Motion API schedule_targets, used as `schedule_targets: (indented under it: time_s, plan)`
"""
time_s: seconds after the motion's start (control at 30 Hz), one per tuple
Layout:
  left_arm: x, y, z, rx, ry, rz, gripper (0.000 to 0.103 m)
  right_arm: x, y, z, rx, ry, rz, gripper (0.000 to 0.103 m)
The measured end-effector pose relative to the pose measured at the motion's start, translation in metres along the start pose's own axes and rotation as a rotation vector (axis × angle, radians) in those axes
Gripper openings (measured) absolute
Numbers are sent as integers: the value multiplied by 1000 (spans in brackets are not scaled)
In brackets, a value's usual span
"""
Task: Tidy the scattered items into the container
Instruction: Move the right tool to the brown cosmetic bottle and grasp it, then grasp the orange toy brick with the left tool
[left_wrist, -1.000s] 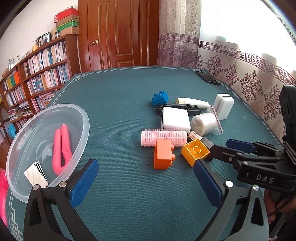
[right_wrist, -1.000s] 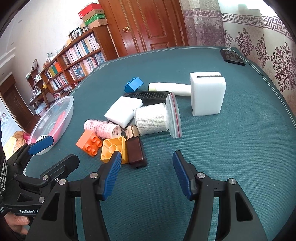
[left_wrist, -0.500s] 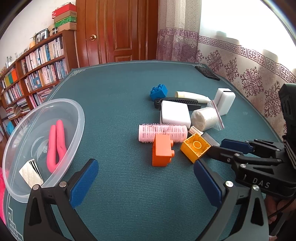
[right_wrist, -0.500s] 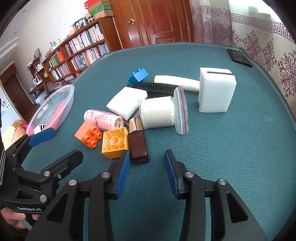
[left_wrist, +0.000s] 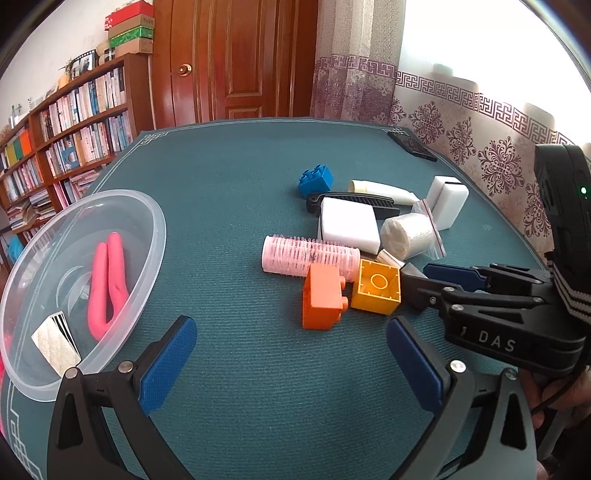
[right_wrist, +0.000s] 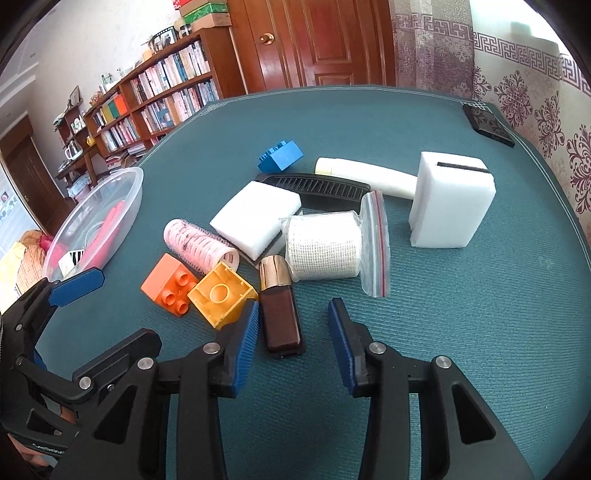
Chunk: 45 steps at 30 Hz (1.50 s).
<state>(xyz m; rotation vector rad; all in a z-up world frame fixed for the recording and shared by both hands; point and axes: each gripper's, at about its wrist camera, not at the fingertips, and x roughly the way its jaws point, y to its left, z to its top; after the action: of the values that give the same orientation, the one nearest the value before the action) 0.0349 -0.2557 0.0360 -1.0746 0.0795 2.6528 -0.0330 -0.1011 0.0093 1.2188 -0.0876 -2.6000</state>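
A clear plastic bowl (left_wrist: 147, 221) (right_wrist: 122, 192) at the left holds a pink clip (left_wrist: 107, 277) and a striped card (left_wrist: 55, 339). Scattered on the green table are an orange brick (left_wrist: 321, 299) (right_wrist: 168, 280), a yellow brick (left_wrist: 376, 286) (right_wrist: 221, 293), a pink hair roller (left_wrist: 310, 254) (right_wrist: 199, 245), white sponges (right_wrist: 256, 218), a bagged gauze roll (right_wrist: 325, 251) and a brown bottle (right_wrist: 280, 314). My right gripper (right_wrist: 291, 339) (left_wrist: 428, 280) is open, its fingers straddling the brown bottle's near end. My left gripper (left_wrist: 291, 363) is open and empty, just short of the orange brick.
Farther back lie a blue brick (right_wrist: 280, 157), a black comb (right_wrist: 321, 188), a white tube (right_wrist: 365, 175) and an upright white block (right_wrist: 450, 201). A black phone (right_wrist: 487, 123) sits at the far right corner. Bookshelves and a wooden door stand beyond the table.
My right gripper has moved forward and narrowed its opening, so its fingers now flank the brown bottle. The left gripper has drifted slightly closer to the bricks.
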Motion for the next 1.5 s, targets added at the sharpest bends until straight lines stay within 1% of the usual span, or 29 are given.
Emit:
schedule_targets:
  time_s: [0.07, 0.27, 0.43, 0.5, 0.6, 0.67, 0.7, 0.73, 0.77, 0.9, 0.97, 1.07, 1.33, 1.5]
  plan:
    - [2, -1, 1, 4, 8, -3, 103, 0, 1, -1, -9, 4, 2, 29]
    - [7, -5, 6, 14, 19, -6, 103, -3, -4, -3, -9, 3, -14, 27]
    - [17, -8, 11, 32, 40, 17, 103, -10, -13, -10, 4, 4, -19, 27]
    - [20, -10, 12, 45, 46, 17, 100, -13, -16, -12, 5, 6, -18, 27]
    - [29, -13, 14, 60, 73, -1, 85, -15, -19, -14, 7, 7, -17, 27]
    - [37, -13, 14, 53, 106, -21, 63, -15, -20, -15, 10, 7, -13, 27]
    - [39, -12, 14, 47, 114, -25, 62, -15, -20, -15, 11, 6, -12, 27]
    - [39, -11, 15, 42, 107, -30, 60, -15, -20, -15, 12, 6, -11, 27]
    - [38, -11, 16, 39, 105, -34, 53, -15, -19, -15, 12, 6, -11, 27]
    - [39, -13, 18, 51, 103, -36, 40, -15, -19, -15, 13, 6, -10, 27]
    - [39, -18, 18, 70, 102, -40, 30, -15, -20, -15, 16, 5, -9, 27]
    - [38, -23, 16, 90, 98, -37, 27, -14, -17, -14, 14, 3, -13, 27]
    - [36, -25, 13, 103, 88, -18, 27, -15, -19, -17, 13, 0, -16, 27]
    - [33, -23, 12, 92, 78, -19, 27, -17, -20, -19, 20, -6, -15, 27]
